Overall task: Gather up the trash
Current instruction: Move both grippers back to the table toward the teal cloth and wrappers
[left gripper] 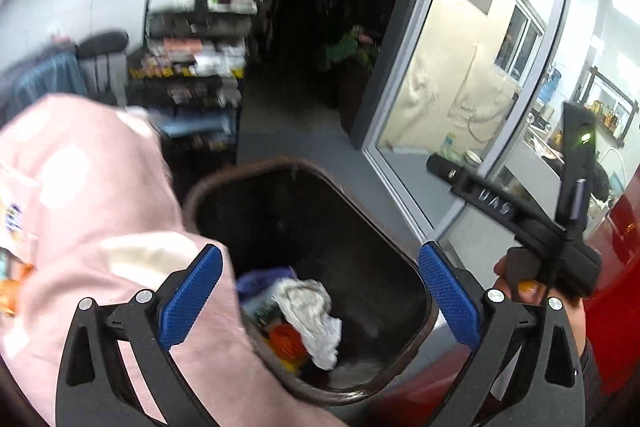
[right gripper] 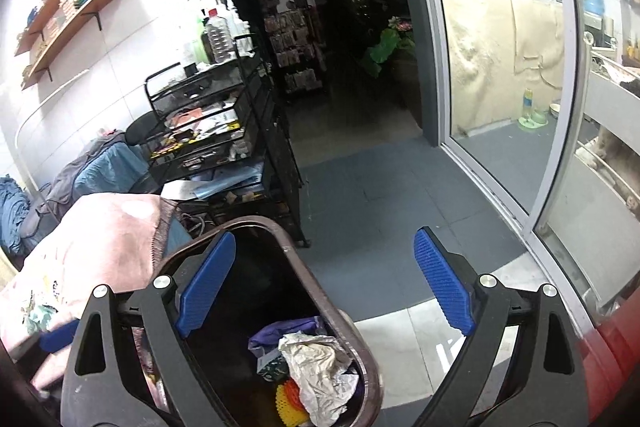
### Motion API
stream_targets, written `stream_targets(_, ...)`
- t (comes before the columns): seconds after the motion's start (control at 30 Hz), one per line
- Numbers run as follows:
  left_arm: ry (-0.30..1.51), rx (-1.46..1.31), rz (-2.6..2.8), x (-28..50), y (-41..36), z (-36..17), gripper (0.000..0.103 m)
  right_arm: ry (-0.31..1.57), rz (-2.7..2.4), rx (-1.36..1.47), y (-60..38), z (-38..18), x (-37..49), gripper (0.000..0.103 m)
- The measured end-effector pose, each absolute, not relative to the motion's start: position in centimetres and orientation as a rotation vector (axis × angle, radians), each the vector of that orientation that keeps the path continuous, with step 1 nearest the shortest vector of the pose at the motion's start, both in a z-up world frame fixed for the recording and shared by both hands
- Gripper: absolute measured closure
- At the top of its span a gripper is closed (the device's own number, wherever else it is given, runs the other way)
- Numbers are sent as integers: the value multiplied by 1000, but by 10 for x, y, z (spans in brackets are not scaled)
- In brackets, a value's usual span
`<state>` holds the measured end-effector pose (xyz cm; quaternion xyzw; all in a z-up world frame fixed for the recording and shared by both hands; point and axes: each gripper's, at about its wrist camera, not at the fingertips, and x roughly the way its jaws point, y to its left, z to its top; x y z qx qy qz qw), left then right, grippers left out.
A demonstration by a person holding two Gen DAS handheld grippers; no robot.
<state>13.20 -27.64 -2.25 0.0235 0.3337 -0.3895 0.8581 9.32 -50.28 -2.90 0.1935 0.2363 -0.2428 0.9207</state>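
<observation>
Above the brown bin (left gripper: 400,239), both the left gripper (left gripper: 320,303) and right gripper (right gripper: 324,283) hang spread and empty; crumpled paper (left gripper: 316,311) lies inside at 6 o'clock. Drop looks done; next, fetch more trash.

1. A dark brown trash bin (left gripper: 400,247) (right gripper: 360,355) stands open on the floor.
2. Inside it lie a crumpled white paper (left gripper: 316,315) (right gripper: 320,367), purple plastic (left gripper: 260,277) (right gripper: 284,331) and an orange-yellow mesh piece (left gripper: 286,341) (right gripper: 290,403), piled together.
</observation>
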Motion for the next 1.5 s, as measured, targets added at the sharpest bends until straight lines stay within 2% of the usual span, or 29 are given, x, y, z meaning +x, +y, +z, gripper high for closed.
stream_targets(0.2, 551, 61, -690, 119, -239, 3, 6, 454, -429, 381, -479, -17, 97, 13)
stream_targets(0.6, 467, -10, -485, 126, -153, 30, 6, 440, -213, 319, -401, 8, 123, 11)
stream_targets(0.93, 466, -22, -345, 134, -78, 26, 6, 484, 38, 266, -317, 19, 158, 10)
stream_targets(1.17, 501, -32, -222, 142, -17, 15, 6, 582, 209, 222, -255, 16, 190, 8)
stream_targets(1.37, 574, -86, -114, 154, 39, -2, 6, 686, 334, 166, -204, 1, 211, 8)
stream_targets(1.5, 659, -135, -95, 167, 67, -18, 10, 750, 369, 133, -178, -10, 222, 8)
